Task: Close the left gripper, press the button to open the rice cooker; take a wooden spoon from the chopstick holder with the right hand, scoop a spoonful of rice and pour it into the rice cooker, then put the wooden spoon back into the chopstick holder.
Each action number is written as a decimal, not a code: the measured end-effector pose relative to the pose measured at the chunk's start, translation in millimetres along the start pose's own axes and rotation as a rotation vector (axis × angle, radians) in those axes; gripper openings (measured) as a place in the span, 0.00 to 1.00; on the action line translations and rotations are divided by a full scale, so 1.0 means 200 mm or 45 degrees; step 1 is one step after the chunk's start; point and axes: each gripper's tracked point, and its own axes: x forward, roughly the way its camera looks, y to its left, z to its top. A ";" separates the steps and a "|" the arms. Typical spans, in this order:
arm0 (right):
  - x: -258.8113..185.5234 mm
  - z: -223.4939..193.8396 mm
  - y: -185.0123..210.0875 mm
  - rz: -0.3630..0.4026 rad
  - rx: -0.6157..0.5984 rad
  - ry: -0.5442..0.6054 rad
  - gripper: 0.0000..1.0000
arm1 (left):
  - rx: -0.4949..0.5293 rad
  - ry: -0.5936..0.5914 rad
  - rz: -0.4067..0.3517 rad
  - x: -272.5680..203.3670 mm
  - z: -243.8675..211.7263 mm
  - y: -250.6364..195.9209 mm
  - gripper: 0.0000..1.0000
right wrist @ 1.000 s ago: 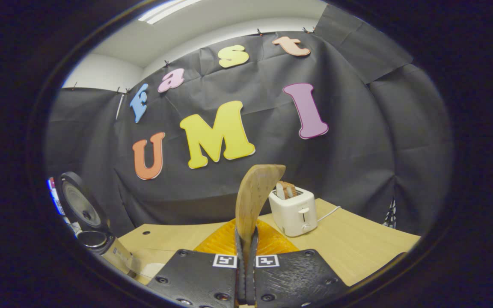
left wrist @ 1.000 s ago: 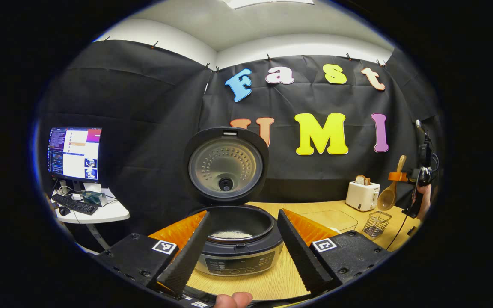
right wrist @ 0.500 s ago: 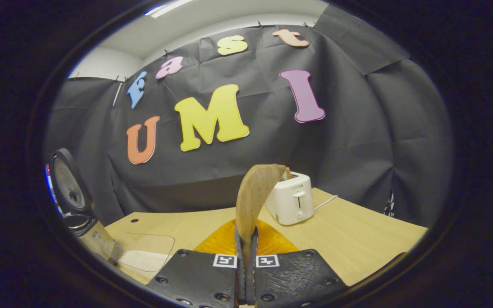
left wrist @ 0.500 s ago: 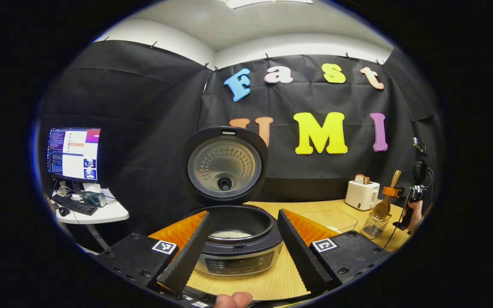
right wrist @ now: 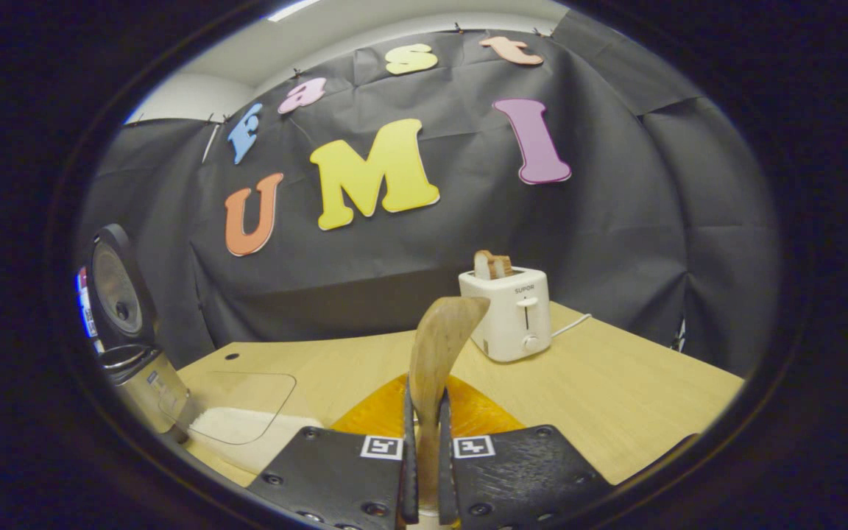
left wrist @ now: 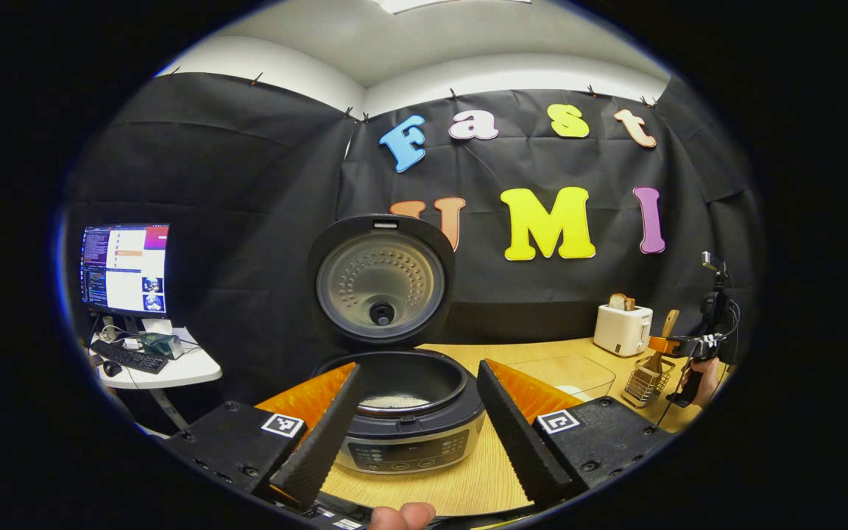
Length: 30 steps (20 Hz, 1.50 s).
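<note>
Spoon return hinges on one alignment: the wooden spoon (right wrist: 440, 346), pinched by its handle between the right gripper (right wrist: 424, 471) fingers, stands near upright with its bowl end down in the wire chopstick holder (left wrist: 641, 381), beside the toaster (left wrist: 621, 329). Judging by that, what remains is letting go. The left gripper (left wrist: 415, 434) waits spread wide around the open rice cooker (left wrist: 402, 412), well apart from the holder.

Counter layout
Rice cooker (left wrist: 402, 412) left on counter (left wrist: 483, 478), clear container (left wrist: 567, 375) beside it, chopstick holder (left wrist: 639, 383) then toaster (left wrist: 621, 330) far right.
</note>
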 end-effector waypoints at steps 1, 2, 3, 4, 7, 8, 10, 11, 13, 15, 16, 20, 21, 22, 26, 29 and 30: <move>-0.01 0.02 0.00 -0.002 -0.012 -0.010 0.11 | -0.003 -0.001 0.001 0.00 0.00 0.00 0.99; -0.02 0.03 0.00 -0.003 -0.028 -0.017 0.17 | -0.005 -0.003 0.002 0.00 0.00 0.00 0.99; -0.03 0.03 0.00 -0.002 -0.044 -0.025 0.22 | -0.005 -0.003 0.000 0.00 0.00 0.00 0.99; -0.04 0.04 -0.01 -0.011 -0.066 -0.034 0.47 | -0.005 -0.001 -0.001 0.00 0.00 -0.01 0.99; -0.06 0.01 -0.08 -0.088 -0.119 -0.001 0.91 | -0.001 -0.007 -0.011 0.00 0.01 -0.03 0.99; -0.07 0.00 -0.09 -0.090 -0.115 0.005 0.94 | 0.002 -0.013 -0.015 -0.01 0.02 -0.04 0.99; -0.09 -0.02 -0.12 -0.104 -0.103 0.024 0.94 | 0.006 -0.014 -0.009 -0.01 0.02 -0.04 0.99; -0.10 -0.03 -0.14 -0.106 -0.089 0.038 0.87 | 0.003 -0.013 -0.011 -0.01 0.02 -0.05 0.99; -0.15 -0.05 -0.16 -0.098 -0.041 0.069 0.94 | -0.002 -0.020 -0.015 -0.02 0.03 -0.06 0.99; -0.19 -0.05 -0.19 -0.114 -0.028 0.077 0.94 | 0.002 -0.032 -0.005 -0.02 0.05 -0.06 0.99; -0.22 -0.05 -0.19 -0.118 -0.026 0.078 0.94 | 0.002 -0.033 0.009 -0.02 0.05 -0.05 0.99; -0.38 -0.08 -0.15 -0.093 0.027 0.112 0.95 | -0.015 -0.031 0.037 -0.03 0.05 -0.08 0.99; -0.42 -0.07 -0.12 -0.063 0.040 0.114 0.91 | -0.022 -0.027 0.049 -0.03 0.05 -0.09 0.99; -0.46 -0.07 -0.10 -0.041 0.040 0.113 0.95 | -0.033 -0.038 0.066 -0.04 0.06 -0.10 0.99; -0.56 0.04 0.03 0.105 -0.043 0.046 0.95 | -0.005 -0.048 0.145 0.01 0.16 -0.09 0.99; -0.63 0.14 0.13 0.210 -0.139 -0.038 0.95 | 0.006 -0.107 0.221 0.08 0.39 -0.02 0.98; -0.66 0.15 0.15 0.237 -0.177 -0.054 0.95 | 0.017 -0.121 0.246 0.12 0.47 0.00 0.99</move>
